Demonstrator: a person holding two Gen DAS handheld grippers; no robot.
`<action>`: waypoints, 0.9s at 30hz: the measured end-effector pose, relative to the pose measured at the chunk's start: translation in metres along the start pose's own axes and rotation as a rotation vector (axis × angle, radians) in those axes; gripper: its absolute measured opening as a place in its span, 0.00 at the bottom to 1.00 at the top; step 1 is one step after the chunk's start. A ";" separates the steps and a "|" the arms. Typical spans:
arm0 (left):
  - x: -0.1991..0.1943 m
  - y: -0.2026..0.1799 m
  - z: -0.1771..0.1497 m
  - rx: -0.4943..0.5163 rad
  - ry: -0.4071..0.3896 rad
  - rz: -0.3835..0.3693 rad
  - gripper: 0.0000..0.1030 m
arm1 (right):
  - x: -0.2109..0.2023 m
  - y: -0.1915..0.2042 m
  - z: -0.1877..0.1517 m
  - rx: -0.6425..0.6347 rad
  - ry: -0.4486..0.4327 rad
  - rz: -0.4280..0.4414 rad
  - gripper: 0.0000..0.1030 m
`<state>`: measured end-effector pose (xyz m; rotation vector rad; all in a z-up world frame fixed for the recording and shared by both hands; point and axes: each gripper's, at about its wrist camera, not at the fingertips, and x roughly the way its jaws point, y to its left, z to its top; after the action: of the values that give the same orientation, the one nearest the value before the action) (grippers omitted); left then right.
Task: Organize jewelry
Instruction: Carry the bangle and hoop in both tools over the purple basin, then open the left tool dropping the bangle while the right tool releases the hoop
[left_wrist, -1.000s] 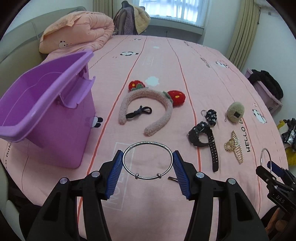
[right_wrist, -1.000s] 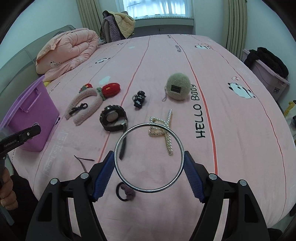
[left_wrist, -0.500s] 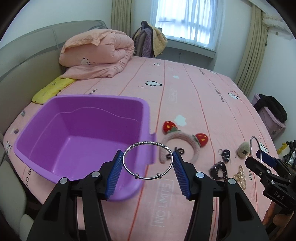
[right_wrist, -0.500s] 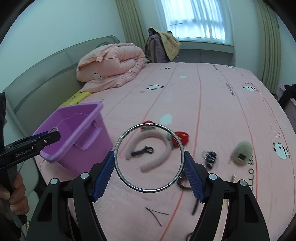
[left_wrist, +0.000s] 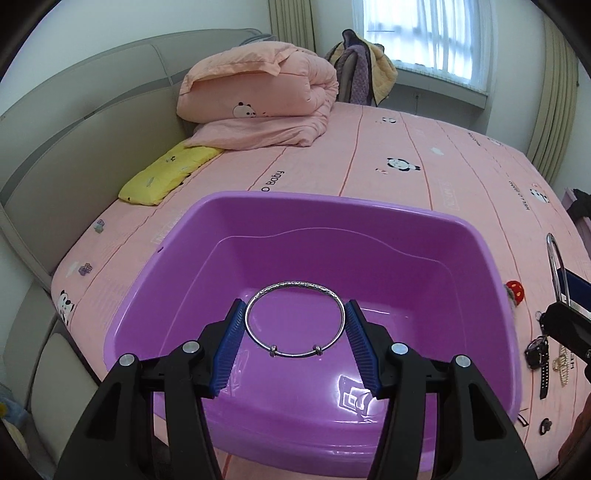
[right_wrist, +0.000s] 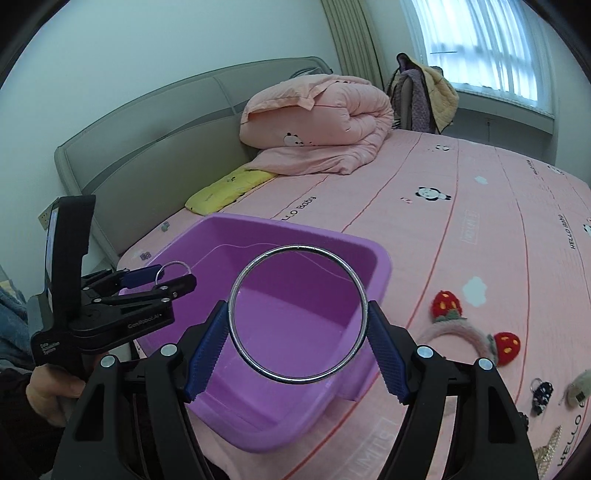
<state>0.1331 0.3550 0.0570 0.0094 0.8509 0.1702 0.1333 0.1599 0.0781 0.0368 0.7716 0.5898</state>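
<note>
— So, what does the left gripper (left_wrist: 295, 325) have between its blue ribbed pads?

— A thin silver bangle with two small beads (left_wrist: 294, 320) on its lower arc. The jaws are clenched on it, one pad pressing at nine o'clock of the ring, the other at three o'clock. It hangs above the open purple plastic tub (left_wrist: 207, 266), over the tub's shiny floor.

— And the right gripper (right_wrist: 297, 326)?

— It clasps a plain, larger silver hoop bangle (right_wrist: 236, 295), the pads again at nine and three o'clock of the ring. Through the hoop you see the inside of the purple tub, which lies ahead of it and slightly below.

— Where do the two tools stand to each other?

— In the right wrist view the left gripper sits at nine o'clock, held by a hand (right_wrist: 51, 387), its small bangle poking over the tub's near corner. In the left wrist view the right gripper enters at three o'clock, its hoop seen edge-on, just beyond the tub's right wall.

— What else lies on the pink panda-print bedsheet (left_wrist: 406, 147)?

— At four o'clock from the tub in the right wrist view, a fuzzy pink headband with red strawberry ears (right_wrist: 465, 334); farther toward four o'clock a small dark keychain charm (right_wrist: 540, 393). The left wrist view shows a black wristwatch (left_wrist: 539, 354) at three o'clock, near the frame edge. A folded peach quilt (left_wrist: 258, 96) rests at twelve o'clock by the grey padded headboard (left_wrist: 92, 118), with a yellow pillow (left_wrist: 166, 173) beside it.
</note>
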 end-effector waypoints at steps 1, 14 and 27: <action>0.007 0.006 0.002 0.001 0.010 0.003 0.52 | 0.010 0.006 0.002 -0.004 0.015 0.004 0.69; 0.065 0.041 0.001 0.003 0.155 -0.013 0.52 | 0.078 0.028 0.002 0.003 0.193 -0.024 0.69; 0.075 0.046 0.002 0.002 0.198 -0.059 0.68 | 0.093 0.013 -0.002 0.095 0.250 -0.048 0.72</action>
<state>0.1764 0.4120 0.0059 -0.0310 1.0477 0.1156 0.1785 0.2189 0.0198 0.0324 1.0407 0.5174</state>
